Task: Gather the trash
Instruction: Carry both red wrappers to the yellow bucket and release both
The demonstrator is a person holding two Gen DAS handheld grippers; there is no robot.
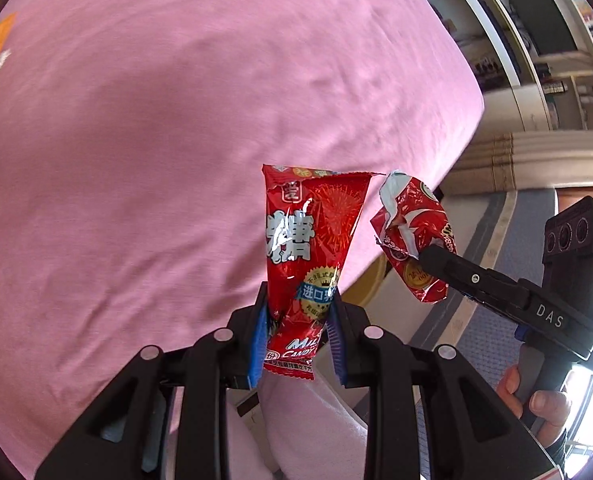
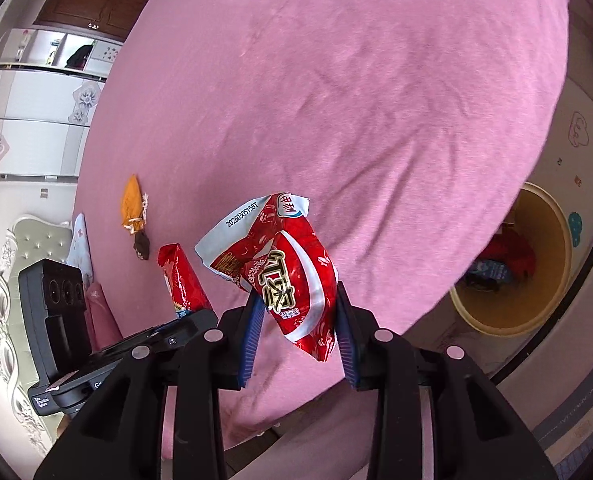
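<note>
My left gripper (image 1: pixel 298 304) is shut on a long red candy wrapper (image 1: pixel 304 256), which stands up from between the blue pads over the pink bed (image 1: pixel 156 140). My right gripper (image 2: pixel 298 308) is shut on a crumpled red and white snack wrapper (image 2: pixel 292 276). Each view shows the other tool. In the left wrist view the right gripper (image 1: pixel 428 258) holds its crumpled wrapper (image 1: pixel 412 236) at the right. In the right wrist view the left gripper (image 2: pixel 194 320) holds the candy wrapper (image 2: pixel 180 276) at the lower left. A round yellow-rimmed bin (image 2: pixel 556 240) stands on the floor to the right of the bed, with trash inside.
An orange wrapper (image 2: pixel 131 204) and a small brown scrap (image 2: pixel 141 246) lie on the pink sheet (image 2: pixel 336 100) near its left edge. A patterned play mat (image 2: pixel 584 152) covers the floor around the bin. White cabinets (image 2: pixel 28 96) stand beyond the bed. A hand (image 1: pixel 536 400) grips the right tool's handle.
</note>
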